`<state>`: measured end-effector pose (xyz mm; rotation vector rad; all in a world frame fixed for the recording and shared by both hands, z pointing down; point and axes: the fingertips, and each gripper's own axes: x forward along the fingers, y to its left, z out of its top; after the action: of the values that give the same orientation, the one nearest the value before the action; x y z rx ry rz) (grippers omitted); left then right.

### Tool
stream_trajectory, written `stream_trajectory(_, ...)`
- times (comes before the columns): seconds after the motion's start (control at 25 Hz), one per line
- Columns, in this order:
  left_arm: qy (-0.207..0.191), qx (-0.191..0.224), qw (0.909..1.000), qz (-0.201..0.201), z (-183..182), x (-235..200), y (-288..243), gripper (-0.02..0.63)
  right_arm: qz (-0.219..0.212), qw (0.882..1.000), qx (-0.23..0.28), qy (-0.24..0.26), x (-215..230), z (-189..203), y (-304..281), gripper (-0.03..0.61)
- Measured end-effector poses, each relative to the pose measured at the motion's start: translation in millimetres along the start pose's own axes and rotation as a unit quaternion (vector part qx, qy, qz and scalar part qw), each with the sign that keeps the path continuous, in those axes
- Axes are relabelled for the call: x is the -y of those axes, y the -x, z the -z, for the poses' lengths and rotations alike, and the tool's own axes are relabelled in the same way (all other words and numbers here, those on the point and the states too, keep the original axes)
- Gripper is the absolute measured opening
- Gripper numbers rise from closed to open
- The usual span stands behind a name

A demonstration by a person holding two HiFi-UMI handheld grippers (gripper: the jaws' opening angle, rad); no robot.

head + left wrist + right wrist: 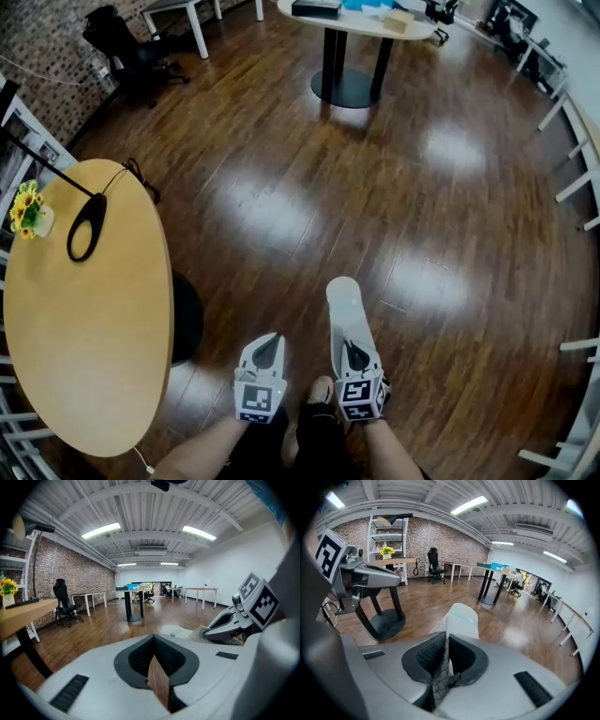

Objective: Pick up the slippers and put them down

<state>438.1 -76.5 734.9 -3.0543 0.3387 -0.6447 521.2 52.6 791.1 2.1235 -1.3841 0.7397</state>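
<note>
The slipper (461, 618), jutting ahead of the fingers, is pinched by its quilted edge in the right gripper (446, 638); so thin a hold could be shaken loose. The fingers of the left gripper (153, 641) seem closed, empty.

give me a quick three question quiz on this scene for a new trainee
1. True or false: the right hand-held gripper is empty.
2. What stands on the round table? A) a laptop B) yellow flowers C) a mug
3. Fill in: the office chair by the brick wall is ___ in colour.
Key: 1 false, it is shut on the white slipper; 2 B; 3 black.
</note>
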Motion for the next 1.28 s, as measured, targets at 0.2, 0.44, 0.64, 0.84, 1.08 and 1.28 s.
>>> stream_trajectory(0.2, 0.031, -0.03, 0.9988, -0.022, 84.5, 3.8, -39.2, 0.005, -0.014, 1.0, -0.02, 0.014, -3.9, 67.3, -58.5, 0.029)
stream_trajectory(0.44, 0.036, -0.047, 0.9982, -0.013, 180.3, 2.9, -101.3, 0.005, -0.025, 0.998, -0.052, 0.008, -16.4, 146.3, -153.0, 0.031)
stream_trajectory(0.64, 0.028, -0.068, 0.9973, 0.0, 256.2, 8.8, -146.1, 0.005, -0.031, 0.997, -0.076, 0.011, -27.8, 205.5, -227.4, 0.031)
stream_trajectory(0.84, 0.076, -0.065, 0.9946, -0.027, 308.1, 1.8, -184.8, 0.005, -0.033, 0.995, -0.093, 0.007, -32.5, 260.6, -282.6, 0.031)
stream_trajectory(1.08, 0.094, -0.067, 0.9928, -0.034, 352.3, -7.3, -219.6, 0.005, -0.033, 0.991, -0.129, 0.002, -25.5, 317.4, -352.1, 0.031)
stream_trajectory(1.28, 0.063, -0.098, 0.9929, -0.024, 389.4, -9.7, -243.6, 0.005, -0.027, 0.986, -0.167, -0.004, -15.2, 361.0, -392.1, 0.032)
